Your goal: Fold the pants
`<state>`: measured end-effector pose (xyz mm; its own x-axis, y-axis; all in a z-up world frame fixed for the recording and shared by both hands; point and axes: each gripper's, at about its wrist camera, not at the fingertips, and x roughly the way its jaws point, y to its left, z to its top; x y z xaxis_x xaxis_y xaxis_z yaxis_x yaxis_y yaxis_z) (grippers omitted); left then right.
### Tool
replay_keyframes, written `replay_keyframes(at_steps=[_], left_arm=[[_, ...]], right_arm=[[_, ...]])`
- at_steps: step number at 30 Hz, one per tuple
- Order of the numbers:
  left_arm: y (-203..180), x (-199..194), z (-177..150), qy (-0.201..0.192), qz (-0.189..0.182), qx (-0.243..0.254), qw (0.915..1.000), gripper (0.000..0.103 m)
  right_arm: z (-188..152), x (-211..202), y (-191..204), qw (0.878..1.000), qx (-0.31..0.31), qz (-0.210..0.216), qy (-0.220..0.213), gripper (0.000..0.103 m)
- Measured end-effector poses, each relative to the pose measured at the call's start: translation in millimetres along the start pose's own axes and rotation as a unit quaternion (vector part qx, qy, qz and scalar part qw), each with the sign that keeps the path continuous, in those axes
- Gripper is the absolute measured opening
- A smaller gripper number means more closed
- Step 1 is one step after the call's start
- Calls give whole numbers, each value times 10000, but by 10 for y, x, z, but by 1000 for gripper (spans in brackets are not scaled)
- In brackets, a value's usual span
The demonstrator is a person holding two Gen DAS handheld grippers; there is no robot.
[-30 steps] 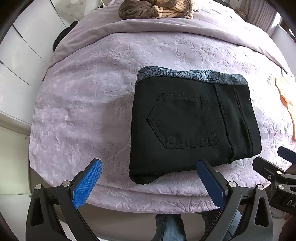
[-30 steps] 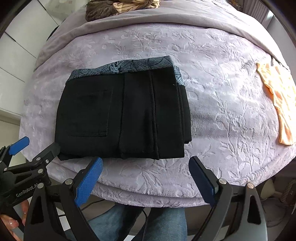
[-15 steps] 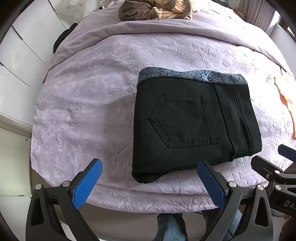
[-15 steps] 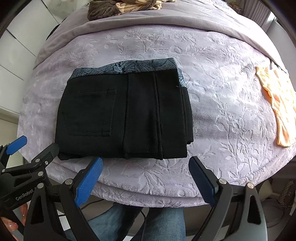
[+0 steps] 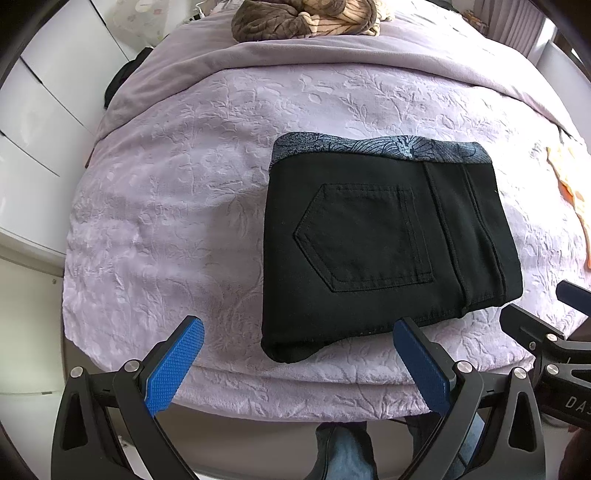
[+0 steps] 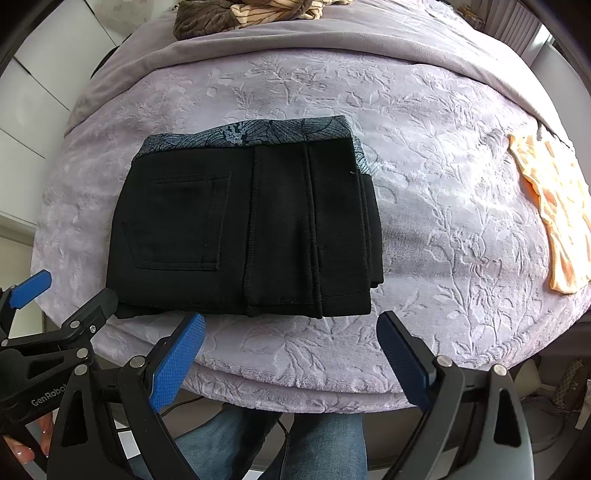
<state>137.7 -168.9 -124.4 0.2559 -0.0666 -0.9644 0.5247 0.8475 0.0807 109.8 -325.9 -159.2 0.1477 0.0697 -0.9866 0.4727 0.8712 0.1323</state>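
Observation:
The black pants point(image 5: 384, 243) lie folded into a compact rectangle on the lilac bedspread point(image 5: 184, 206), back pocket up, with a grey patterned waistband along the far edge. They also show in the right wrist view point(image 6: 243, 229). My left gripper point(image 5: 299, 354) is open and empty, just short of the pants' near edge. My right gripper point(image 6: 291, 343) is open and empty, hovering at the near edge of the bed, close to the pants' near right corner. Neither touches the pants.
An orange garment point(image 6: 554, 218) lies at the bed's right edge. A brown and striped bundle of cloth point(image 5: 306, 16) sits at the far end of the bed. White cabinets point(image 5: 33, 122) stand to the left. The person's jeans-clad legs point(image 6: 314, 443) are below the bed edge.
Both grippers have drawn back slightly from the bed. The pants lie as before. Both grippers stay open.

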Motion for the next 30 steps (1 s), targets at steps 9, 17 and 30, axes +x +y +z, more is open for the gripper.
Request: replay_keyframes(at_steps=[9, 17, 30], left_arm=[[3, 2, -9, 1, 12, 50, 10000, 103], [11, 4, -4, -3, 12, 98, 10000, 103], [29, 21, 15, -9, -21, 178, 9998, 103]], right_arm=[[2, -10, -6, 10000, -4, -3, -21, 95], [21, -6, -22, 10000, -22, -3, -6, 95], [28, 7, -23, 10000, 3, -14, -16, 95]])
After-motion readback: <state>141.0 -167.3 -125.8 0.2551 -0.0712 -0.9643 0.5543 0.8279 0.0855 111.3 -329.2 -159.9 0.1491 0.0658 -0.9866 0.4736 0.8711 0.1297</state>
